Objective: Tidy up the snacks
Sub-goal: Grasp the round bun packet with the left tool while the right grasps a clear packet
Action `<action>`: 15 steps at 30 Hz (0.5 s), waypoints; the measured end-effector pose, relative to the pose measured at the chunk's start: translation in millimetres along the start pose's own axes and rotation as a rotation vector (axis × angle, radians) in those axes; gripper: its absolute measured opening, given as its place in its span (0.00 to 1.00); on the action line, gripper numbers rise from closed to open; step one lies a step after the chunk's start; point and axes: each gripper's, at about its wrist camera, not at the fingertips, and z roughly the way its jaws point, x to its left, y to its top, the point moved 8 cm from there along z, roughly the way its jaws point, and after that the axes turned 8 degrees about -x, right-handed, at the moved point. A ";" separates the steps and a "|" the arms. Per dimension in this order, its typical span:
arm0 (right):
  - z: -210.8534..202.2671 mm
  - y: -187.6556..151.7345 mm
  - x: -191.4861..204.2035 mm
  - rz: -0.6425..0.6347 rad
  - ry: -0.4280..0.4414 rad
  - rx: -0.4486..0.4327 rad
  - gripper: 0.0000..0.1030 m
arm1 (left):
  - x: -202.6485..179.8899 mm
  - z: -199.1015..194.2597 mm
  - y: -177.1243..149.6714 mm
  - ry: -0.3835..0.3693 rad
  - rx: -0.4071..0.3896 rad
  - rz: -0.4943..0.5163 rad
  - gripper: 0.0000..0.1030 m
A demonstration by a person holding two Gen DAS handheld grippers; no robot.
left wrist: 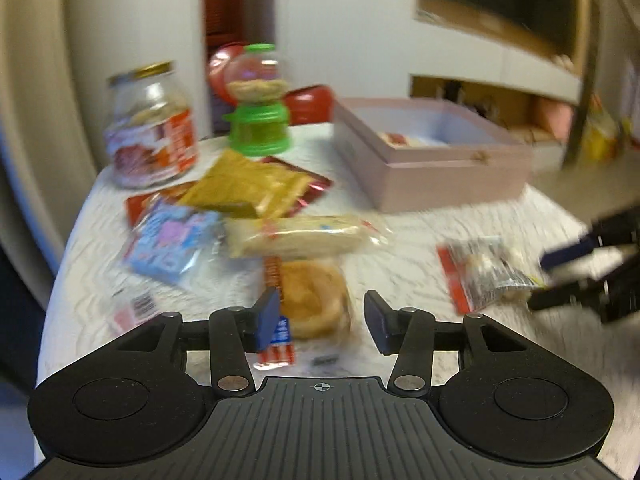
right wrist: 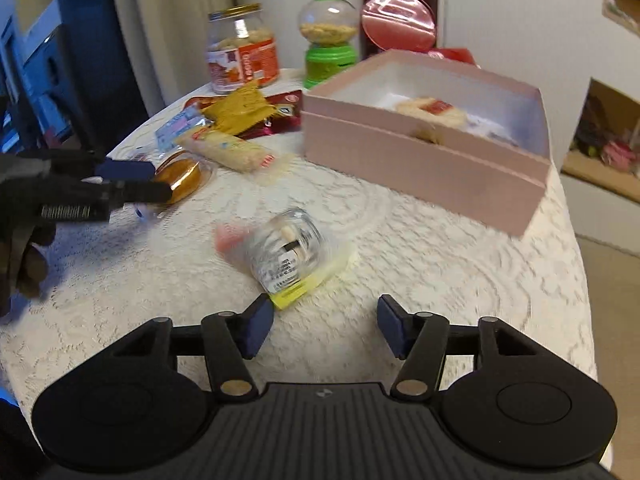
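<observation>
Open pink box (right wrist: 420, 160) holds a wrapped pastry (right wrist: 432, 110)

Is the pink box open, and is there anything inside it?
Open. The pink box has no lid on it, so its white inside shows, and one round wrapped pastry already lies inside.

Bench (right wrist: 440, 264) cloth white with raised lace pattern; box (right wrist: 420, 160) pale pink outside, white inside. Jar (right wrist: 242, 50) clear with gold lid and orange-red and white label, dispenser (right wrist: 328, 40) bright green cap and base with clear globe, tin (right wrist: 398, 22) pink-red. Packets: mustard-yellow (left wrist: 248, 188), dark red foil (left wrist: 312, 188), blue with pink print (left wrist: 172, 244), clear with red edge and yellow strip (right wrist: 288, 256); both hand-held grippers black with blue pads (right wrist: 258, 328).
</observation>
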 end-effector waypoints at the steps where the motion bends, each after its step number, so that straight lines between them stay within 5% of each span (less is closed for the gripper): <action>1: -0.9 0.2 -0.7 0.011 0.006 -0.006 0.63 | -1.5 1.5 0.0 0.018 0.005 0.019 0.54; 7: -1.2 21.2 23.8 -0.072 0.086 -0.091 0.74 | 26.0 22.4 2.1 0.085 0.039 -0.118 0.64; 15: 40.1 32.7 32.4 -0.185 0.071 -0.035 0.79 | 16.0 17.0 -4.0 -0.005 0.072 -0.203 0.60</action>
